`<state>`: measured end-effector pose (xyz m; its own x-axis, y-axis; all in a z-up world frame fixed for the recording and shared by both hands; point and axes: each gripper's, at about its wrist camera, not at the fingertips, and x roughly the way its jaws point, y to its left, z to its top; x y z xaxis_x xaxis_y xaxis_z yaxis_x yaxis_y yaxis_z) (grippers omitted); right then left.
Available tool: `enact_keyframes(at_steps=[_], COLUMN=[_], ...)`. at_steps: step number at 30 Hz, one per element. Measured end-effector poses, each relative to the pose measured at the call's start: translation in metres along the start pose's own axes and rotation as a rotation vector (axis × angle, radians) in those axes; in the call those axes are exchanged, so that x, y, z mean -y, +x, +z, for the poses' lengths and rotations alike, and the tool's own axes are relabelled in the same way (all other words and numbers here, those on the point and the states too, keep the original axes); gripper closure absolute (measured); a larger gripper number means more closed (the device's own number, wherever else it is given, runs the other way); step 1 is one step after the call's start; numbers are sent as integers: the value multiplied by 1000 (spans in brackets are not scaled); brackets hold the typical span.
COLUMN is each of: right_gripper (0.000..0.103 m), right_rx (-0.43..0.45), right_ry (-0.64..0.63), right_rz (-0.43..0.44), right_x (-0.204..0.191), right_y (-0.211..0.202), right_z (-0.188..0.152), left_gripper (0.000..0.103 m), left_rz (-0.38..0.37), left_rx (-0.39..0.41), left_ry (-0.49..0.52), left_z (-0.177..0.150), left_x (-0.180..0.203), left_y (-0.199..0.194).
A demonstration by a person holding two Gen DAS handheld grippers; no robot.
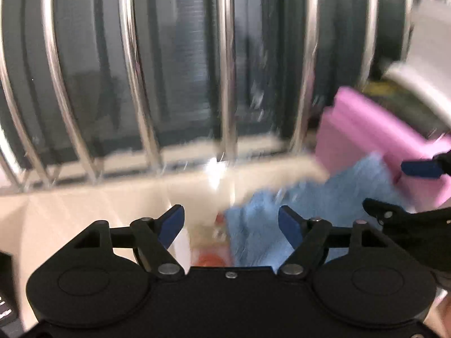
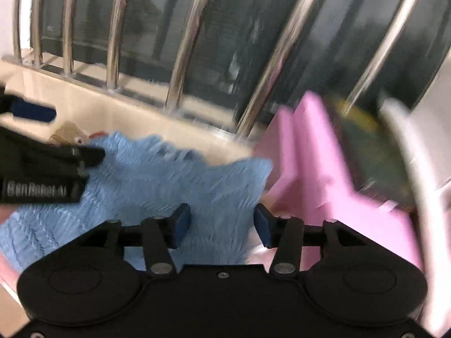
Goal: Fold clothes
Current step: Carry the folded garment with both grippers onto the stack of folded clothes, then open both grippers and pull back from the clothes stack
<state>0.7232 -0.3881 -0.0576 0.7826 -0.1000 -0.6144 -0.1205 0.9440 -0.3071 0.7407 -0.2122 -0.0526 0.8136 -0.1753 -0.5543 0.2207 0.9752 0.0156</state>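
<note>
I see both frames blurred. The left gripper [image 1: 231,225] stands wide open, gripping nothing. The right gripper [image 2: 222,225] is open above the blue towel [image 2: 157,180], pads clear. The towel lies lower centre, touching pink folded cloth [image 2: 318,169] at right.

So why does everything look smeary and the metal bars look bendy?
Left wrist view: motion blur smears the fluffy blue cloth and shiny metal bars; white glare streaks the cream surface. Right wrist view: the pink folded cloth blurs too. The fisheye lens bows the bars in both views; only the black grippers look sharp.
</note>
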Motion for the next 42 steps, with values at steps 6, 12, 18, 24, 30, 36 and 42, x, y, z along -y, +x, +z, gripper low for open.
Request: enact_keyframes(at_steps=[6,12,18,24,30,36,42], right_gripper=[41,87,45,0,0,0,0], right_rx=[201,-45,54,270,305,218,214], right_ry=[71,151,309,388,385,513,516], right_rz=[79,127,178,263,359,285,218], right_x=[-5,-15,-5,-2,-23,-41,-67], right_y=[-57,-14,-61,-198,-355,-473,-531], right_z=[-27,-69,-80,-123,-225,-314,-353], left_gripper=[76,80,25,0,0,0,0], left_rz=[-133,-102,-96,-76,-46,-8,15], left_rx=[-85,-130,-6,217,238,186,182], left_ry=[-111,-57,-98,-112,-32,5,-89], left_z=[-28,-64,-56,-83,-172,-256,-311], left_x=[-5,2,-13,-37,-47,-42,-31], left_y=[-5,-1,-66,-210,-380,-489,-560])
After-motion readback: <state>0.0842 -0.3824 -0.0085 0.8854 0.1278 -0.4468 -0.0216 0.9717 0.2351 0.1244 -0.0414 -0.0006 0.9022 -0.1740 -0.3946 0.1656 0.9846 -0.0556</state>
